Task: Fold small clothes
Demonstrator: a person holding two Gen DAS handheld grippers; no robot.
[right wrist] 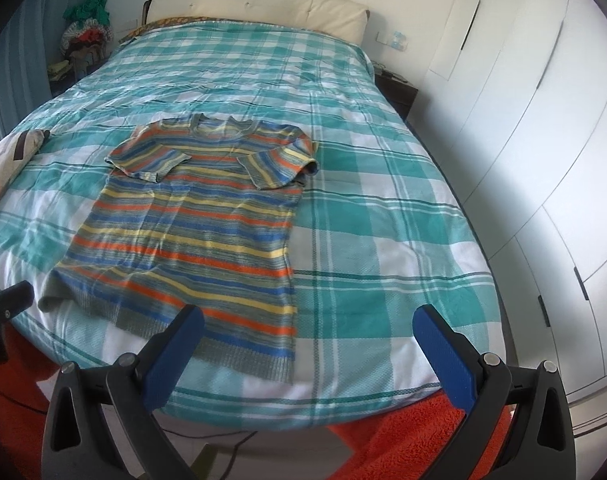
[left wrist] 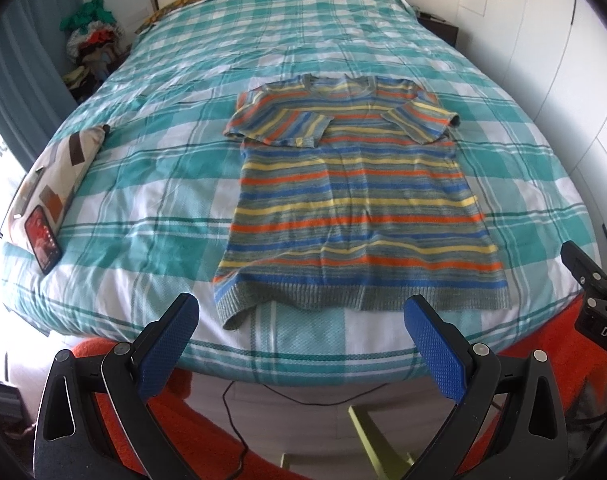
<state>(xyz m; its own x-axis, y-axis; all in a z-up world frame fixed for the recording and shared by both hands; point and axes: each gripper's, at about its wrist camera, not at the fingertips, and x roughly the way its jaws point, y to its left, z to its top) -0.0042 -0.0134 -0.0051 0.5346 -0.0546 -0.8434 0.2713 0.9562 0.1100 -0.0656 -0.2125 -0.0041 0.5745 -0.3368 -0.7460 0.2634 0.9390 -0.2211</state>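
Currently both claws wide open, nothing between the jaws: left gripper (left wrist: 301,312) hanging over the near bed edge by the hem's left half; right gripper (right wrist: 309,322) over the hem's right corner; neither touching cloth.

Striped tee (left wrist: 351,208) flat, face up, on the checked bedspread (left wrist: 163,184), neck toward the headboard (right wrist: 259,8), hem nearest; both short sleeves already folded in across the chest; body not yet folded.

Likely next step, judged from the layout: bottom-to-top fold. Tips: pinch the ribbed hem at both corners, both layers, w/o catching the bedspread; near-left hem corner curled & droopy, so smooth or grab beyond the curl; lift evenly, keep hem taut btwn claws, carry up to the collar w/o dragging sleeves out; lay down square.

Containers: none seen near the work; a heap of clothes (left wrist: 93,36) far left beside the bed, whether in a basket cannot tell. Also patterned pillow (left wrist: 63,168) w/ phone (left wrist: 43,240) on it, well apart from the tee.
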